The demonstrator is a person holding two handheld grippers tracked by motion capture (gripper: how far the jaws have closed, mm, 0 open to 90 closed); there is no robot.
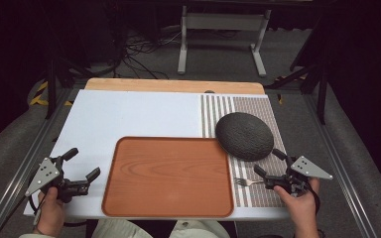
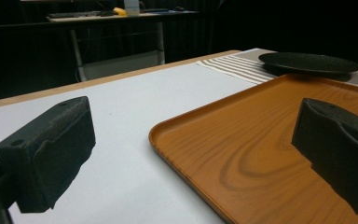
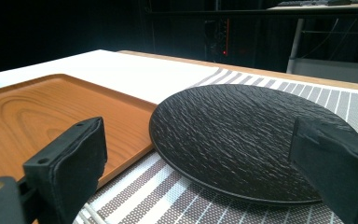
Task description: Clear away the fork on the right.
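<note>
The left claw (image 1: 82,163) sits at about eight o'clock on the desk (image 1: 129,114), held by the person's left hand (image 1: 49,210) over the white surface, its jaws spread wide and holding nothing. In the left gripper view its two black pads (image 2: 51,149) stand far apart, with the near-left corner of the tray between them.

The tray (image 1: 168,176), orange-brown with a wood grain and a raised rim, lies at six o'clock, flat on the white surface, with nothing lying in it.

At about two o'clock from the tray, a dark, rough-textured round plate (image 1: 244,135) rests on a striped placemat (image 1: 258,106), its lower left edge overlapping the tray's far right corner. In the right gripper view the plate's edge (image 3: 242,135) rides over the tray rim.

A small fork (image 1: 248,182) lies on the placemat at four o'clock, just right of the tray, its tines pointing toward the tray.

The right claw (image 1: 267,162), held by the right hand (image 1: 297,203), hovers at four o'clock just beside the plate, jaws wide and holding nothing.
</note>
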